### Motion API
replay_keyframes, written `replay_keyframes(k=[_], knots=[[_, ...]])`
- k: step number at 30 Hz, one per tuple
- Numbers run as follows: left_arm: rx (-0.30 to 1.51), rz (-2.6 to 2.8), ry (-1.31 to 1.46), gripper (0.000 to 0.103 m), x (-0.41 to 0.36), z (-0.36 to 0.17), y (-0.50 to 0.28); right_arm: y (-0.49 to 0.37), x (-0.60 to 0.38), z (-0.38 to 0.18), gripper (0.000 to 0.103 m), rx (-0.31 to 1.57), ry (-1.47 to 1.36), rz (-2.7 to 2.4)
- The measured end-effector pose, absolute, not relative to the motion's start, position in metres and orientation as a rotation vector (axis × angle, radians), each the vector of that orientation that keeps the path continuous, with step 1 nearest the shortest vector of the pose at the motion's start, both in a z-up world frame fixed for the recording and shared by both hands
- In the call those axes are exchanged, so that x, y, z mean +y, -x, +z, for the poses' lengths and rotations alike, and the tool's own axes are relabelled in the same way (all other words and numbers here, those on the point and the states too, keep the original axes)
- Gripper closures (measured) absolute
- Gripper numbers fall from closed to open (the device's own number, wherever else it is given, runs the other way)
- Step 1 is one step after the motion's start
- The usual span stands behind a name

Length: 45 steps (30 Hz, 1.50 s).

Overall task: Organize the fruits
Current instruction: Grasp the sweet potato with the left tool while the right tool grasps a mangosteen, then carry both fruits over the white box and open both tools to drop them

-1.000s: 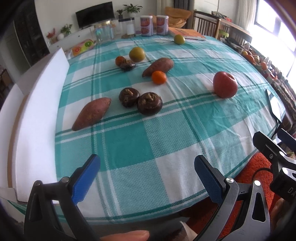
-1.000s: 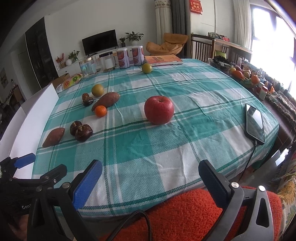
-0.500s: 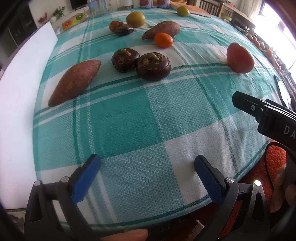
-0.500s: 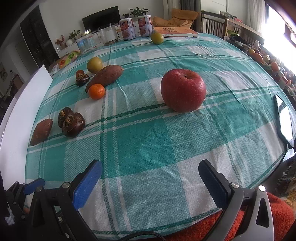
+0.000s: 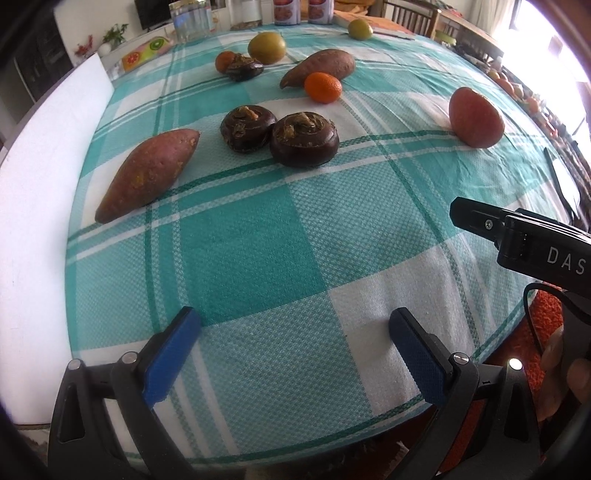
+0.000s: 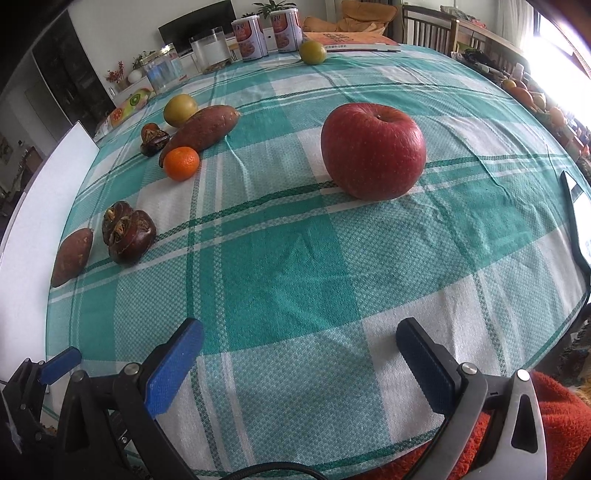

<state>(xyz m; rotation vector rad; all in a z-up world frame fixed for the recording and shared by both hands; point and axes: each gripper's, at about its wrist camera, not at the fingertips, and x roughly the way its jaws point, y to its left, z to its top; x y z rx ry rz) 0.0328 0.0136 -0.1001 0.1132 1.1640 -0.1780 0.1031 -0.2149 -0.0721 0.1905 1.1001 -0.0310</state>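
Observation:
Fruit lies spread on a teal checked tablecloth (image 5: 258,240). A red apple (image 6: 373,151) sits straight ahead of my right gripper (image 6: 299,350), which is open and empty. In the left wrist view a sweet potato (image 5: 147,173) and two dark water chestnuts (image 5: 280,133) lie ahead of my left gripper (image 5: 295,336), open and empty above the near table edge. Farther back are an orange (image 5: 323,86), a second sweet potato (image 5: 319,68), a third chestnut (image 5: 243,68) and two green-yellow fruits (image 5: 266,47).
A white foam board (image 5: 33,192) runs along the table's left edge. A phone (image 6: 580,221) lies at the right edge. Cans (image 6: 266,33), jars and a book stand at the far end. Chairs and more fruit are beyond on the right.
Both grippers have moved forward and lower over the table's near edge, closer to the fruit. The apple looms larger in the right view. Both stay open.

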Motion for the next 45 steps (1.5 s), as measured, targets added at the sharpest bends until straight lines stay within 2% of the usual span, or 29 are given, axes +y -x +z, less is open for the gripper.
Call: replay_keyframes(k=[5,10,13,17,25,27,28,29,31,38,42,45], knots=[[1.21,-0.224,-0.138,0.003,0.016,-0.093,-0.043,-0.1,-0.217,-0.071,0.0,1.083,-0.212,-0.024],[1.018,-0.177,-0.261,0.002,0.034,-0.043,-0.06,-0.098,-0.221,-0.07,0.0,1.07,-0.246,-0.01],[1.02,-0.144,-0.261,0.002,0.056,-0.029,-0.087,-0.098,-0.222,-0.07,0.0,1.066,-0.257,-0.008],[1.126,-0.122,-0.227,0.003,0.073,-0.051,-0.121,-0.098,-0.223,-0.07,0.0,1.063,-0.263,-0.007],[1.144,-0.037,-0.291,0.004,0.076,-0.089,-0.142,-0.093,-0.234,-0.068,0.0,1.036,-0.332,0.002],[1.148,-0.059,-0.287,0.019,0.077,-0.091,-0.141,-0.092,-0.237,-0.068,0.0,1.028,-0.351,0.004],[1.147,-0.095,-0.25,0.039,0.078,-0.089,-0.14,-0.092,-0.239,-0.068,0.0,1.024,-0.361,0.005],[1.152,-0.101,-0.234,0.05,0.079,-0.088,-0.14,-0.091,-0.241,-0.068,0.0,1.02,-0.372,0.008],[1.151,-0.102,-0.233,0.054,0.077,-0.087,-0.138,-0.09,-0.244,-0.067,0.0,1.008,-0.402,0.017],[1.151,-0.17,-0.116,0.055,0.079,-0.085,-0.102,-0.07,-0.3,-0.059,0.0,0.872,-0.684,-0.004],[1.15,-0.196,-0.073,0.055,0.079,-0.083,-0.085,-0.095,-0.317,-0.051,0.0,0.935,-0.613,-0.063],[1.149,-0.196,-0.037,0.055,0.083,-0.083,-0.079,-0.116,-0.288,-0.045,0.0,1.044,-0.466,0.072]])
